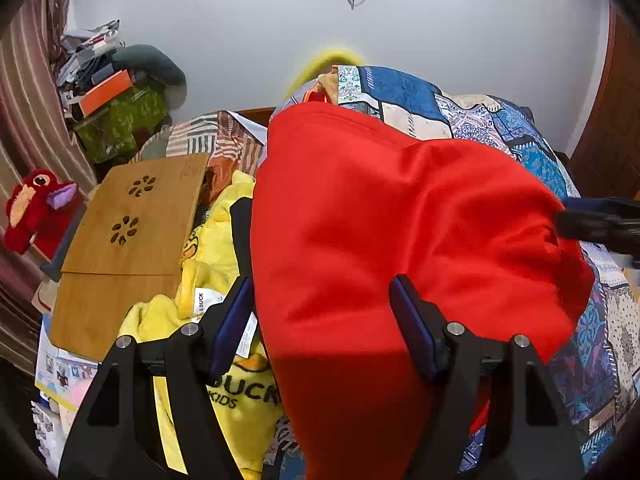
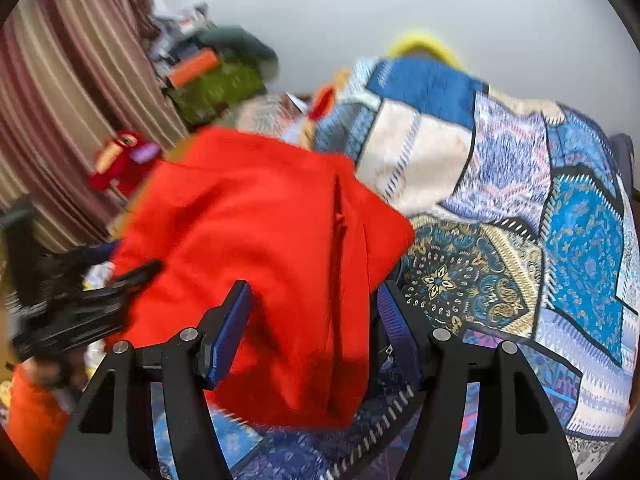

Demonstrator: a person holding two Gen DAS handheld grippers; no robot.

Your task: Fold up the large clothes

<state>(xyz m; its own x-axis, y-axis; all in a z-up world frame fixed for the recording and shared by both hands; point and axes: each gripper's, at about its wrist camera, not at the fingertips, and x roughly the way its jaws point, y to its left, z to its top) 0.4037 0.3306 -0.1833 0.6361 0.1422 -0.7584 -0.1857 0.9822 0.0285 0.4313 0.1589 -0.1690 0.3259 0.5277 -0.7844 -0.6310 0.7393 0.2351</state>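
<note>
Across the patchwork quilt (image 2: 500,208) covering the bed lies the red garment (image 1: 380,240), my left gripper (image 1: 322,308) and right gripper (image 2: 314,312) spread open over its near edge, clutter crowding left

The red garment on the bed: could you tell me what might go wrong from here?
1. Both the left gripper and right gripper stand open around the red garment, so neither seems to grip it; a fold may fall open.
2. The yellow duck blanket lies right beside it and could get caught up.
3. The wooden lap tray nearby could be knocked.
</note>
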